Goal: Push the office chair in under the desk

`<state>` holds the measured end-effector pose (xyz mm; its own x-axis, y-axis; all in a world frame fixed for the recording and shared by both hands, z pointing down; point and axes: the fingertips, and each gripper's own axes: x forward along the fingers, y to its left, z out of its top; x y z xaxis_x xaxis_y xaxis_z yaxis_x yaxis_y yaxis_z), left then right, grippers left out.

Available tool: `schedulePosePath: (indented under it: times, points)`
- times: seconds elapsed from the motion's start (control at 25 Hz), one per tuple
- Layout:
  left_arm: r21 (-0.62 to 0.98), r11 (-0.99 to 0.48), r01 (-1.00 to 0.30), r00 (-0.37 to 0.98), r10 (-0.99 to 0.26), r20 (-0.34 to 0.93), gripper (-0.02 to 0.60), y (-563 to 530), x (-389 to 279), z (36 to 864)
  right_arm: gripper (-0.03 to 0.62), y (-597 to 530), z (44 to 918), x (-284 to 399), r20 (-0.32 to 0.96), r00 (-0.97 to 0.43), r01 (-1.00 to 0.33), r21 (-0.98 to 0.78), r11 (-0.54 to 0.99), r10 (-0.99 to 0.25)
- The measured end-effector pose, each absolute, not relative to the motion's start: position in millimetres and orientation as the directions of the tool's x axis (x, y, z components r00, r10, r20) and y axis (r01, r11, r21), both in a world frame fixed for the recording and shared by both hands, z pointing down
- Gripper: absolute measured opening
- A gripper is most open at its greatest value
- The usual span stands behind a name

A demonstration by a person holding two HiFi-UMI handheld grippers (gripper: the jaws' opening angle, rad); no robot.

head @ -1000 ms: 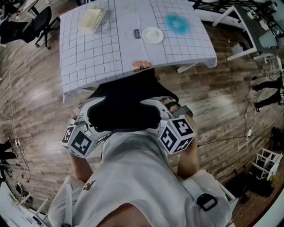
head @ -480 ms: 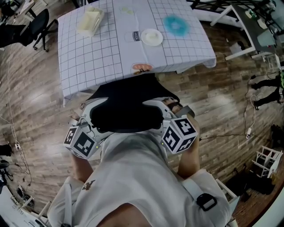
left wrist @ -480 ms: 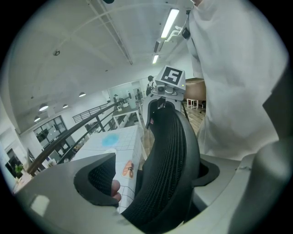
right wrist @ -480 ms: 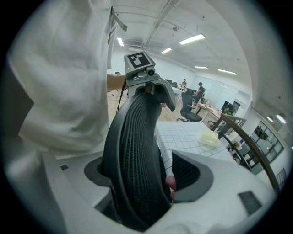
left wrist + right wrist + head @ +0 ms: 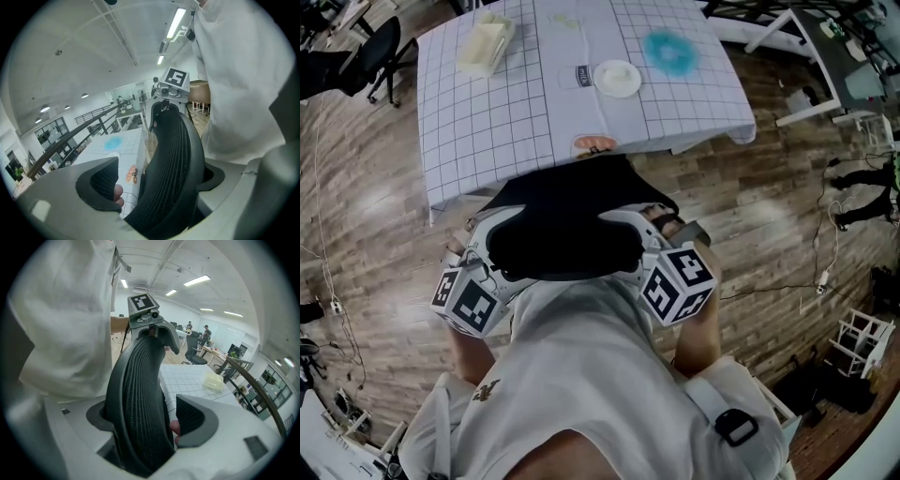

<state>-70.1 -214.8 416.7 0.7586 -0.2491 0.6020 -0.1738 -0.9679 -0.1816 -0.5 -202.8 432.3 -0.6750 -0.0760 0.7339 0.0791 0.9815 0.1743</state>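
**A:** Count it off for me, left to right.

**B:** At the far left, one spare dark chair (image 5: 380, 47) on the wood floor (image 5: 384, 206). Next comes one desk (image 5: 487, 141) under a squared cloth. It carries four loose things: a pale box (image 5: 487, 44), a small dark card (image 5: 582, 75), a white round dish (image 5: 617, 78) and a blue fuzzy disc (image 5: 670, 52). To the right, a thin cable (image 5: 769, 295) runs over the boards, and one white rack (image 5: 860, 342) stands near the corner.

**A:** And the office chair (image 5: 567, 220)?

**B:** There is one, black, right in front of the person. Its far end meets the cloth's hanging near edge, about mid-desk.

**A:** The grippers?

**B:** Two. The left gripper (image 5: 161, 176) is on the left rim of the mesh backrest (image 5: 173, 159), and the right gripper (image 5: 145, 418) is on the right rim. Each has its jaws wide apart, straddling the rim. The mesh lies against the jaw on the person's side, with a gap to the other jaw, so neither gripper clamps it.

**A:** Anything in the way?

**B:** The draped cloth hangs across the desk's underside. The person's torso hides the chair's seat and base.
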Motion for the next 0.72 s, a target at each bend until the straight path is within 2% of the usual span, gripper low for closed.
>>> schedulePosePath:
  times: [0.72]
  points:
    - [-0.164, -0.963, -0.216, 0.746, -0.271, 0.608, 0.465, -234.2, -40.4, 419.2, 0.344, -224.1, 432.3, 28.2, 0.724, -0.689, 0.14, 0.163, 0.977, -0.022]
